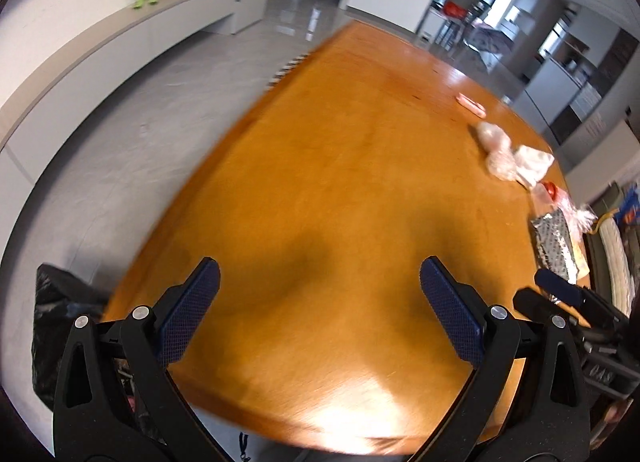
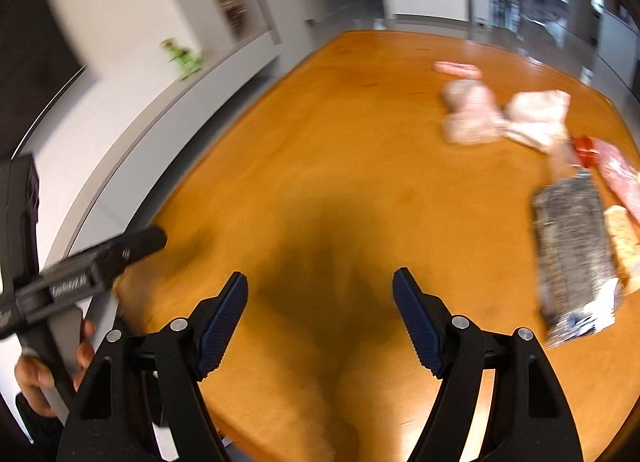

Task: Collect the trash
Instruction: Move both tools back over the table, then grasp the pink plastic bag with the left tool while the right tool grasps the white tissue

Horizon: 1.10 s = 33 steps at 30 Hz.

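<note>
**Both grippers empty above the table**

The left gripper [image 1: 320,310] and right gripper [image 2: 320,314] both stand wide, nothing between their pads, over the bare near end of the wooden table [image 2: 320,141]. The trash lies at two o'clock — crumpled wrappers [image 2: 504,117], a silver foil packet [image 2: 576,254]. A black bag [image 1: 60,314] sits at eight o'clock, off the table's edge.
</note>
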### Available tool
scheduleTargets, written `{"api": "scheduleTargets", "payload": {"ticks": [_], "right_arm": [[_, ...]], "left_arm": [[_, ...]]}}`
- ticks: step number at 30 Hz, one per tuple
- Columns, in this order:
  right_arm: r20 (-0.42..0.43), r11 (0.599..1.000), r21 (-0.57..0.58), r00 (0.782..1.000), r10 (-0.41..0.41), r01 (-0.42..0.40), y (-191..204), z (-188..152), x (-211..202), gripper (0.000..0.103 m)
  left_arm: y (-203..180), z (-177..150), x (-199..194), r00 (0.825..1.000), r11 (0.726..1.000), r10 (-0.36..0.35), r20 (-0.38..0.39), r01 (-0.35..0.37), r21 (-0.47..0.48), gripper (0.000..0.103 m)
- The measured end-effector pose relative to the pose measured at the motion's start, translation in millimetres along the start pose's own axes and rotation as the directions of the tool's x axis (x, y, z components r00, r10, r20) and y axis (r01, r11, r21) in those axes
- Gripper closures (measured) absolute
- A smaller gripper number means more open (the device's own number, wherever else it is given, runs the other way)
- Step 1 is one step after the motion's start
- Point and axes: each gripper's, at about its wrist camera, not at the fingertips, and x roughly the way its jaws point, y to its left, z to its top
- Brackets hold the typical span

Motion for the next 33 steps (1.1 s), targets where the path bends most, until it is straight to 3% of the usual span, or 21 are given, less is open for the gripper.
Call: {"api": "scheduleTargets", "payload": {"ticks": [9, 20, 27, 28, 29, 31, 33], "right_arm": [[0.013, 0.985, 0.157, 0.998, -0.069, 0.066, -102.8, 56.0, -2.4, 0.028], [0.033, 0.949, 0.308, 0.996, -0.082, 0.068, -181.7, 114.4, 9.5, 0.028], [-0.046, 0.904, 0.38, 0.98, -0.194, 0.197, -221.5, 150.3, 46.1, 0.028], [-0.056, 0.903, 0.381, 0.98, -0.19, 0.196, -228.4, 153.1, 50.3, 0.036], [-0.067, 0.906, 0.376, 0.981, -0.181, 0.193, -231.2, 156.1, 55.1, 0.059], [-0.094, 0.915, 0.362, 0.984, -0.153, 0.177, -234.4, 159.9, 62.4, 0.092], [-0.085, 0.914, 0.37, 0.986, -0.146, 0.167, -235.9, 158.3, 60.5, 0.092]], "left_arm": [[-107.0, 47.8, 60.2, 0.996, 0.987, -0.056, -0.07, 0.066, 0.148, 0.006], [-189.2, 98.4, 119.6, 0.99, 0.972, -0.074, -0.116, 0.098, 0.213, 0.006], [-239.7, 130.4, 167.0, 0.986, 0.964, -0.072, -0.148, 0.107, 0.244, 0.006], [-244.0, 132.7, 172.9, 0.986, 0.963, -0.065, -0.152, 0.102, 0.248, 0.006], [-249.0, 135.1, 180.3, 0.987, 0.963, -0.05, -0.154, 0.089, 0.256, 0.006], [-255.4, 136.4, 192.6, 0.986, 0.959, -0.023, -0.163, 0.068, 0.276, 0.006], [-260.1, 135.3, 204.3, 0.984, 0.957, -0.014, -0.176, 0.064, 0.284, 0.006]]}}
